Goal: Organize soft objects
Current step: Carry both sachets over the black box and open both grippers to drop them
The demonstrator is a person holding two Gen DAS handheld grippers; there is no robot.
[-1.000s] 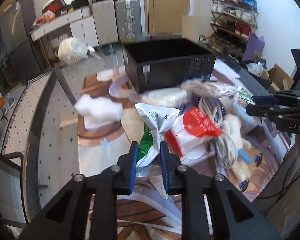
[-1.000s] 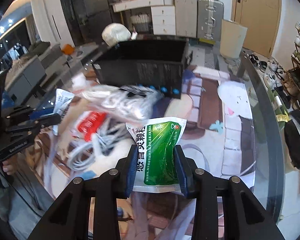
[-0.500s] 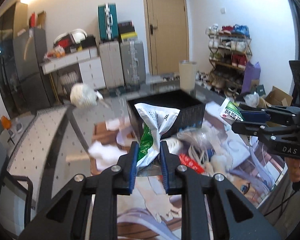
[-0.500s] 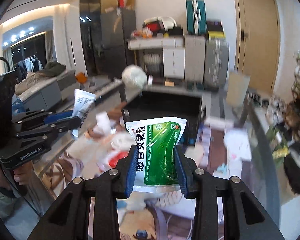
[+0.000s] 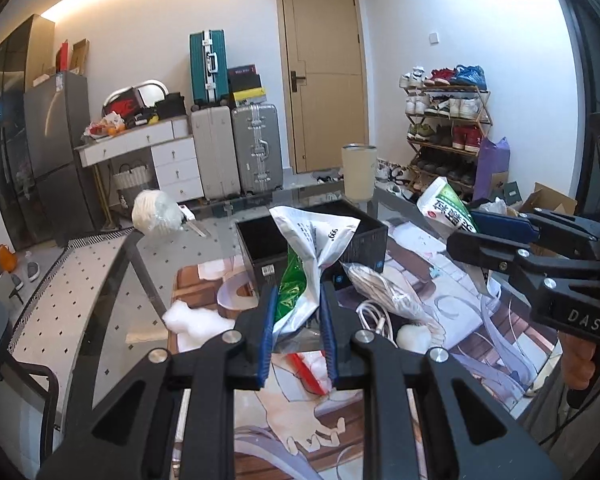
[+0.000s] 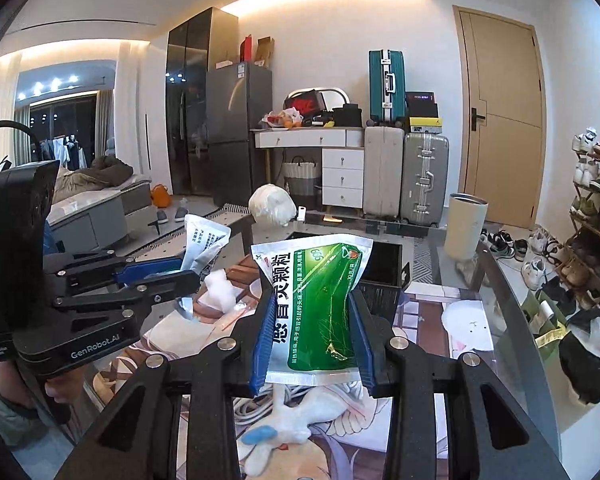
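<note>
On the glass table (image 5: 100,292), I hold two sachets up, near the black box (image 5: 260,248): my left gripper (image 5: 296,320) pinches a crumpled sachet (image 5: 312,248), my right gripper (image 6: 312,336) clamps a green one (image 6: 316,304).

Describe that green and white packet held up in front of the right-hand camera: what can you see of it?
The green and white packet is a flat, glossy, soft-looking foil sachet: white sealed edges, a shiny green panel and large Chinese print. It stands upright, slightly creased and pinched at the waist, clamped between the blue-padded fingers of the right gripper. It hangs in the air in front of the black box; only the fingers touch it.
</note>
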